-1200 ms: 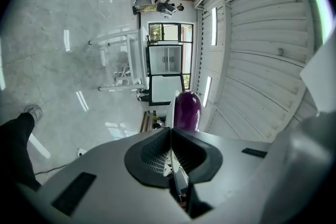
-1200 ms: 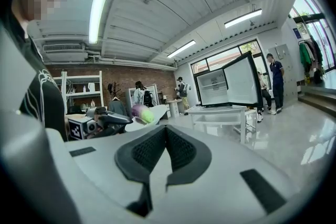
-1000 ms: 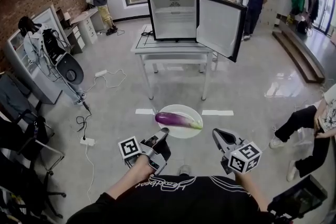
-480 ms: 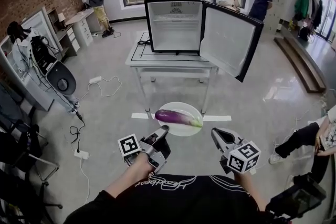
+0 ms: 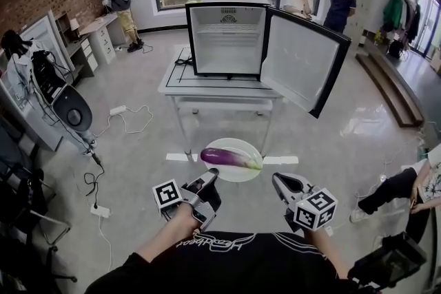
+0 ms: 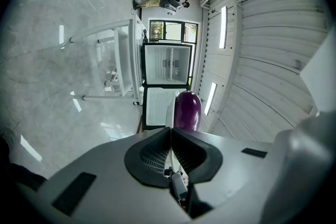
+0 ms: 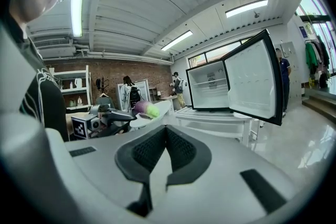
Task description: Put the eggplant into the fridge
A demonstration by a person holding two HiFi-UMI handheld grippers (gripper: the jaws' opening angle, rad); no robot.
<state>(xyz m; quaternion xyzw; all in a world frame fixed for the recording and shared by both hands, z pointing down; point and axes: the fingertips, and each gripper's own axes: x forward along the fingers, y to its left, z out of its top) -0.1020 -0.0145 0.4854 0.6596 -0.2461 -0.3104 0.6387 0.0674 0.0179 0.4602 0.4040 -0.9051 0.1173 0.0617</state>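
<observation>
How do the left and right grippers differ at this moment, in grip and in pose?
Grip: the left gripper has its fingers shut on the rim of the plate carrying the eggplant; the right gripper has its fingertips together beside the plate, apparently on nothing. Pose: the left gripper is rolled onto its side, the right gripper is upright. Both point towards the open fridge.

Head view steeply down; gripper views low along their jaws; fridge [image 5: 226, 34] common to all three.
</observation>
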